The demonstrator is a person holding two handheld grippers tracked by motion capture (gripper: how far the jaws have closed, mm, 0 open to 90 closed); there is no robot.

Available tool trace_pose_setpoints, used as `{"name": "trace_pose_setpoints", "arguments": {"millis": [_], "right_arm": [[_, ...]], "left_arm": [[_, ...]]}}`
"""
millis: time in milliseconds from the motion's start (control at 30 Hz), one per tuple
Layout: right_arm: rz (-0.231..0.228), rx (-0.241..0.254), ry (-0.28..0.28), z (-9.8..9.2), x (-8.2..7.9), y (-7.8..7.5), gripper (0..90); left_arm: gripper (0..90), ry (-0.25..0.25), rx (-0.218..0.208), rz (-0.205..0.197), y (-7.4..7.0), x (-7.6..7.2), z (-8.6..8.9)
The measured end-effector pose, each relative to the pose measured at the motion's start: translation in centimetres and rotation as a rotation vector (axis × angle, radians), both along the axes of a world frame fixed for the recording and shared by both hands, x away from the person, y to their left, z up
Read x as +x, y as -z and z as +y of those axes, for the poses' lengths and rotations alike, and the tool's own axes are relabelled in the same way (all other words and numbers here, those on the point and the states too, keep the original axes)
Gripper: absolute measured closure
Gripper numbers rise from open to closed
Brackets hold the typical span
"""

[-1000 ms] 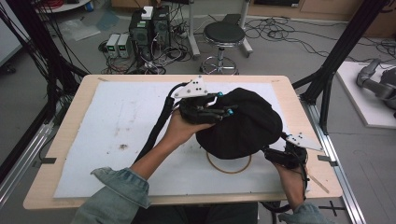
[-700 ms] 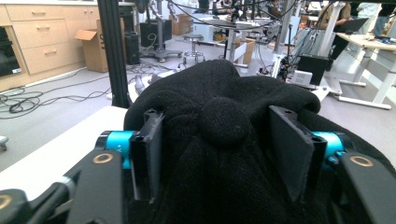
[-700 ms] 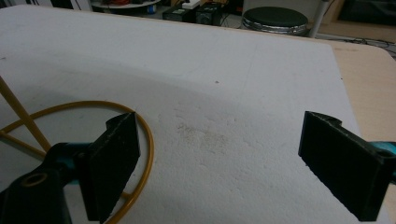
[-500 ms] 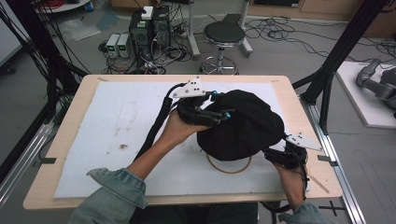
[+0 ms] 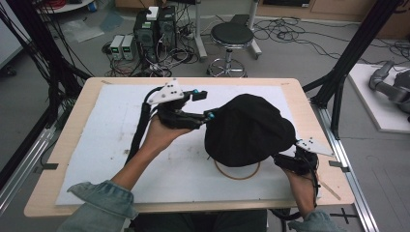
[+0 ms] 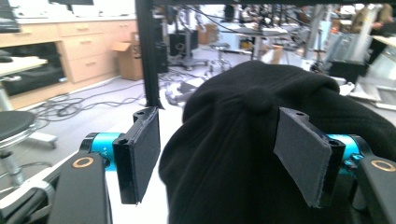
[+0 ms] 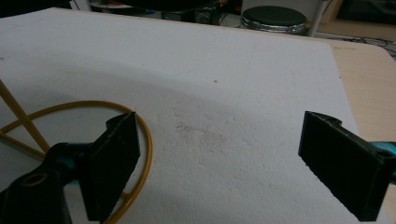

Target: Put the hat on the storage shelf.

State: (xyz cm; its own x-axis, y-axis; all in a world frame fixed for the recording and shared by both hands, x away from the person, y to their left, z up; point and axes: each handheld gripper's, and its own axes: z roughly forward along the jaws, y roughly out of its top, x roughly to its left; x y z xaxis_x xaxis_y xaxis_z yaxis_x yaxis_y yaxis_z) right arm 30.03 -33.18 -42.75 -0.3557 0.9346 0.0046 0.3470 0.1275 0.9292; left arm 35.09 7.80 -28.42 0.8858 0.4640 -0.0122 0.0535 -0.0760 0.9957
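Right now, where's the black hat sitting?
In the high view the black hat is right of centre on the white board, perched over a yellow wire ring, between the open left gripper and right gripper.

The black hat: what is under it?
Under the black hat, a yellow wire ring with thin rods lies on the white board; it looks like a stand's base. Its upper part is covered by the hat.

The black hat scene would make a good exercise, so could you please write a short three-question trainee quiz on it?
1. True or false: the left tongs are clamped shut on the black hat.
2. What does the hat sit on? A) brown wire stand B) stool C) box
3. In what state are the right tongs?

Key: 1 false, their jaws are spread either side of the hat; 2 A; 3 open, over the white board.
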Motion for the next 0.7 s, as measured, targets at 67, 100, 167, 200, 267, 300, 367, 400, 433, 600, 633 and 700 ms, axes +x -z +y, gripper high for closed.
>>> {"name": "trace_pose_setpoints", "arguments": {"millis": [67, 100, 167, 200, 267, 300, 367, 400, 433, 600, 633, 700], "right_arm": [[0.007, 0.003, -0.002, 0.1, 0.0, 0.0, 12.5], [0.007, 0.003, -0.002, 0.1, 0.0, 0.0, 12.5], [0.008, 0.006, 0.003, 0.1, 0.0, 0.0, 12.5], [0.004, 0.004, 0.002, 0.1, 0.0, 0.0, 12.5], [0.008, 0.006, 0.004, 0.1, 0.0, 0.0, 12.4], [0.01, 0.004, 0.002, 0.1, 0.0, 0.0, 12.5], [0.004, 0.002, 0.002, 0.0, 0.0, 0.0, 12.4], [0.005, 0.004, 0.002, 0.0, 0.0, 0.0, 12.4], [0.005, 0.002, 0.004, 0.0, 0.0, 0.0, 12.5], [0.006, 0.002, 0.007, -0.1, 0.0, 0.1, 12.4], [0.006, 0.002, 0.007, -0.1, 0.0, 0.1, 12.4], [0.009, 0.006, 0.009, -0.1, 0.0, 0.1, 12.5]], "left_arm": [[30.9, -0.032, -0.013, 0.003, 0.3, -0.2, 1.3], [30.9, -0.041, -0.017, 0.006, 0.4, -0.2, 1.8], [30.7, -0.073, -0.021, 0.014, 0.8, -0.4, 2.9], [30.1, -0.087, -0.028, 0.015, 1.0, -0.5, 3.5], [29.9, -0.112, -0.026, 0.017, 1.3, -0.6, 4.5], [29.7, -0.126, -0.02, 0.013, 1.5, -0.7, 4.8], [29.4, -0.163, -0.003, 0.001, 1.8, -0.8, 5.6], [29.3, -0.176, 0.001, 0.002, 2.0, -0.9, 6.0], [29.2, -0.193, 0.006, 0.003, 2.2, -0.9, 6.5], [26.8, -0.268, 0.031, 0.0, 3.1, -1.4, 8.6], [26.8, -0.281, 0.034, -0.001, 3.3, -1.5, 8.9], [26.0, -0.31, 0.038, 0.0, 3.8, -1.8, 9.7]]}}
